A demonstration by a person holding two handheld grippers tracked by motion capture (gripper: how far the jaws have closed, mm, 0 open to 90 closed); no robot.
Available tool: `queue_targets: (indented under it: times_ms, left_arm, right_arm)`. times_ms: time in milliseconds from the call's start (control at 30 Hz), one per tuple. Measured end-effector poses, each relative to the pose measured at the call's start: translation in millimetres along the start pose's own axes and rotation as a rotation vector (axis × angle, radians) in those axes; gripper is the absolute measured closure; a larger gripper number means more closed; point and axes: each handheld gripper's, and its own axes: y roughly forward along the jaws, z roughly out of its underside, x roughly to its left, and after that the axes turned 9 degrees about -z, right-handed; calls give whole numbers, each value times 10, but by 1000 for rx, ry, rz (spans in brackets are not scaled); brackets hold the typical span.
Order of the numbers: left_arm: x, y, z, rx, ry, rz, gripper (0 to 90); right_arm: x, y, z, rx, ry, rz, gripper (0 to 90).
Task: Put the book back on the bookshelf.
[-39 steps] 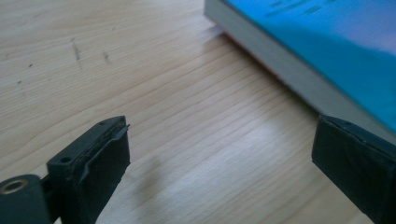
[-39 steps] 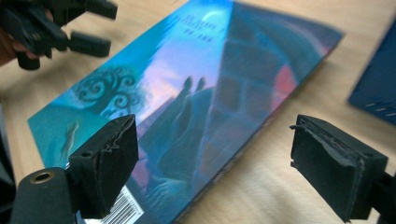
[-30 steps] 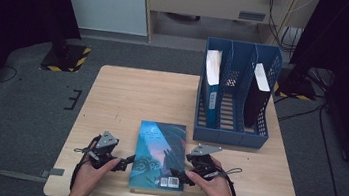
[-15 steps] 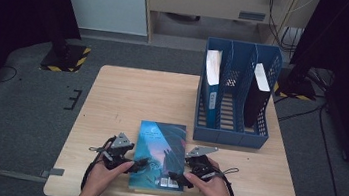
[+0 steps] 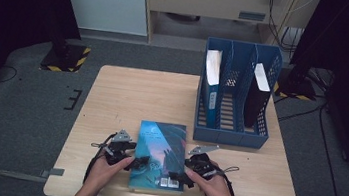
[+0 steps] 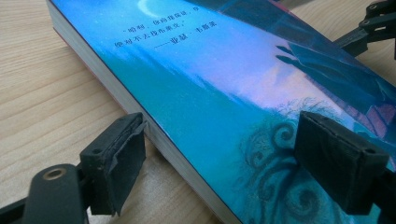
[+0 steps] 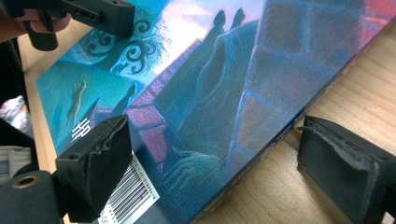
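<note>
I have the book (image 5: pixel 160 156) lying flat between both grippers, long axis pointing away (each straddles a long edge); jaws gaping, nothing pinched

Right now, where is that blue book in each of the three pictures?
High view: the book lies flat at the table's near edge, between the two grippers.
Left gripper view: it fills the middle and right, its page edge running past the left pad.
Right gripper view: it fills the upper left.
Shared landmark: the barcode, also in the high view.
</note>
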Motion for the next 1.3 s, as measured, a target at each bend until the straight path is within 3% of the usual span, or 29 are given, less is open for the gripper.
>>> queue_targets:
  times_ms: [33,367,667,800,1100,1300]
  left_arm:
    - [16,18,-6,-6,-2,7,161]
    - [43,32,-9,-19,11,18,165]
    - [33,-1,-61,21,38,-8,171]
    - [48,-9,-44,15,28,-4,173]
    - [61,-7,-30,12,12,3,174]
    - [55,-13,-30,12,15,-2,175]
  right_arm:
    - [-28,3,-6,4,10,-18,101]
    - [-16,2,-27,14,5,-17,115]
    - [67,-42,-106,-3,-44,2,165]
    - [104,-57,-169,-38,-61,-4,211]
    - [39,88,-214,-28,-19,-60,214]
    - [57,116,-208,-34,-13,-49,199]
